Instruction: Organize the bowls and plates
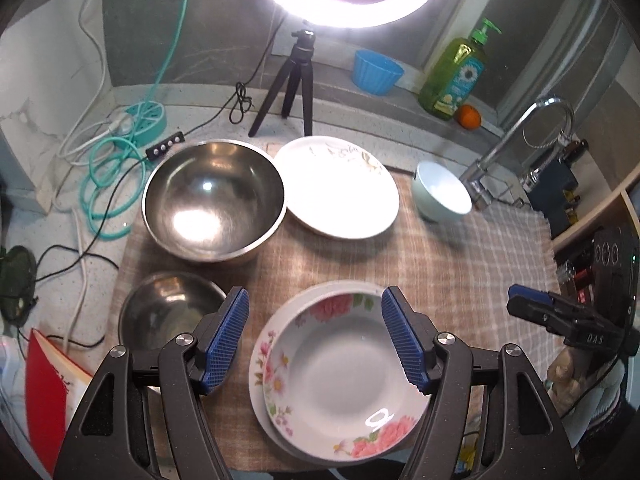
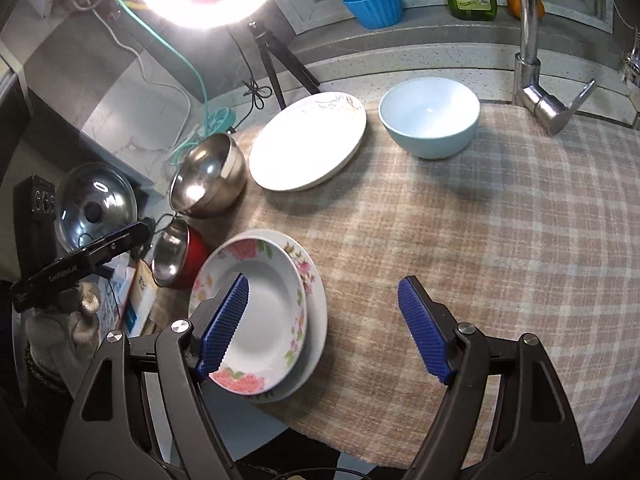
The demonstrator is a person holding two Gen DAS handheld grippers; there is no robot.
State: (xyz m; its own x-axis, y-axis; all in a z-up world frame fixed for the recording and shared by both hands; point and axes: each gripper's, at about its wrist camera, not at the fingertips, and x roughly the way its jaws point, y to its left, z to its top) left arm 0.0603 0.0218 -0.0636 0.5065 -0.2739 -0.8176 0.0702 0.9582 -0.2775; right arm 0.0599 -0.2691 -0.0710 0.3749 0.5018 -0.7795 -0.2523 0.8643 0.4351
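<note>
Checked cloth [image 1: 460, 248], left hand-held gripper [image 1: 316, 340] tilted down, agape over floral plate [image 1: 340, 376]

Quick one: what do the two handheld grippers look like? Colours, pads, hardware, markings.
Both match: left gripper and right gripper have black plastic linkage arms with triangular cut-outs, silver pivot screws, and blue ribbed pads on each finger. White lettering marks the side of the right one.

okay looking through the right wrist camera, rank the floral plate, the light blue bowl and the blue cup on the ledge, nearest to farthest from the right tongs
1. Floral plate, just left of the right tongs.
2. Light blue bowl, beyond, on the cloth's far side.
3. Blue cup, farthest, up on the back ledge.
</note>
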